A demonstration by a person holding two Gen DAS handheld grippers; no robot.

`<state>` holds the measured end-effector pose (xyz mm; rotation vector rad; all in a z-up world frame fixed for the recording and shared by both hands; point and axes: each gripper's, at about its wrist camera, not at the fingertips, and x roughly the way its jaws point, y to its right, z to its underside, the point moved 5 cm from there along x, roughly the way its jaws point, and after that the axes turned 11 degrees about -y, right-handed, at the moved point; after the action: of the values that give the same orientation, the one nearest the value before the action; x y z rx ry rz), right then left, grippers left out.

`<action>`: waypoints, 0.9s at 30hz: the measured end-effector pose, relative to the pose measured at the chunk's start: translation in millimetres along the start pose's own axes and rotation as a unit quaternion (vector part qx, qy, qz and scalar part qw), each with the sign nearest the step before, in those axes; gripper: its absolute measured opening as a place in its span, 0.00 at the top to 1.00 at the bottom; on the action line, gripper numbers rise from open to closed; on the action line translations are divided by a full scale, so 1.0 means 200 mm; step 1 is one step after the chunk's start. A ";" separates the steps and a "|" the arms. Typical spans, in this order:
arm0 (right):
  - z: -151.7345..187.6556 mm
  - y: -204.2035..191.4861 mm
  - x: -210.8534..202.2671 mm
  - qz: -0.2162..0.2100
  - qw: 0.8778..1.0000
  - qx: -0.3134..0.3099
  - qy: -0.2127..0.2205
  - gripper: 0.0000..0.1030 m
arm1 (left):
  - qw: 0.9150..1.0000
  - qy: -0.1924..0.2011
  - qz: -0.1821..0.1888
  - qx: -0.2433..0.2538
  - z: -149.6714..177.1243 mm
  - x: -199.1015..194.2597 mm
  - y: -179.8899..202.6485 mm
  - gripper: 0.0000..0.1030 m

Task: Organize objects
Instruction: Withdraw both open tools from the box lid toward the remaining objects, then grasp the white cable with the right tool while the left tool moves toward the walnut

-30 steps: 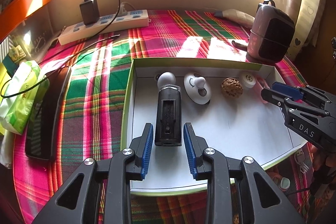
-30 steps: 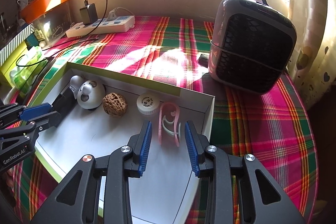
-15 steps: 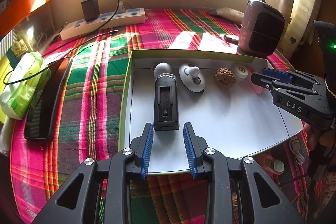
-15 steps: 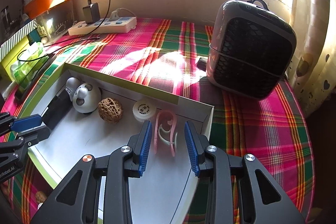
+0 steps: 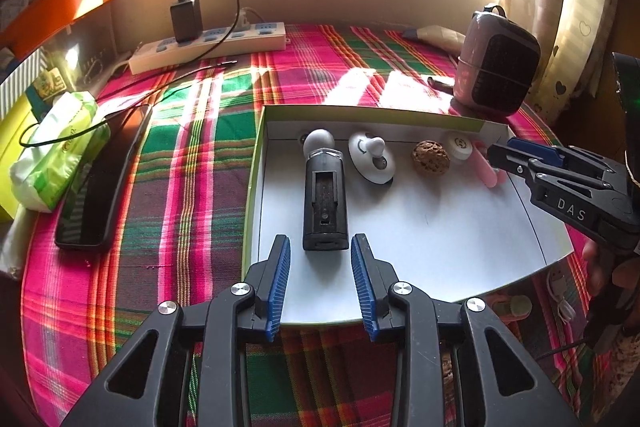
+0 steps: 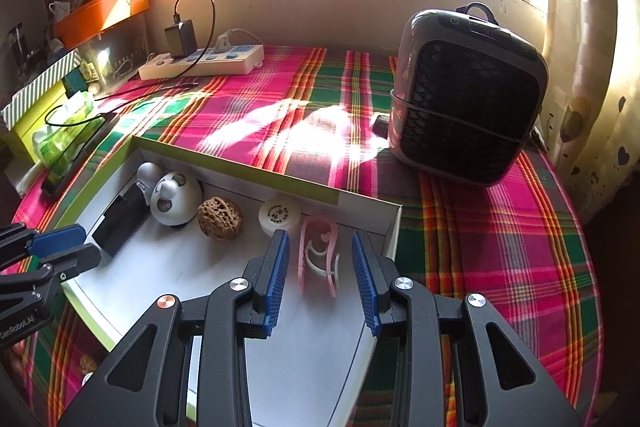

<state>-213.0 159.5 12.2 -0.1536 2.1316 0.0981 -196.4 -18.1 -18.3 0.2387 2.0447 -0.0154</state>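
A shallow white box with green rim (image 5: 256, 163) (image 6: 240, 167) lies on the plaid cloth. In a row along its far wall lie a black device with a grey ball top (image 5: 324, 195) (image 6: 120, 215), a white panda toy (image 5: 370, 157) (image 6: 176, 193), a walnut (image 5: 430, 157) (image 6: 219, 219), a white round cap (image 5: 459, 145) (image 6: 280, 215) and a pink clip (image 5: 486, 167) (image 6: 318, 257). My left gripper (image 5: 320, 283) is open and empty, just short of the black device. My right gripper (image 6: 320, 279) is open and empty, just short of the pink clip.
A pink heater (image 5: 496, 67) (image 6: 468, 95) stands right of the box. A power strip with a charger (image 5: 208, 43) (image 6: 204, 61) lies at the back. A phone (image 5: 100, 183) and a tissue pack (image 5: 56, 151) lie at the left. Small items (image 5: 516, 305) lie below the box's near edge.
Both grippers have drawn back and up from the box, so the objects look farther away. Nothing in the box has moved; both grippers stay open.
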 end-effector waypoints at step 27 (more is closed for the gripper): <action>0.48 0.03 -0.33 -0.022 0.998 0.042 0.027 0.58 | 0.998 0.034 0.061 -0.007 0.35 -0.22 0.01 0.66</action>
<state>-99.3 181.7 16.1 -0.1555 2.1801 -0.0229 -114.9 -31.0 -13.1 0.3589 2.0931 0.0843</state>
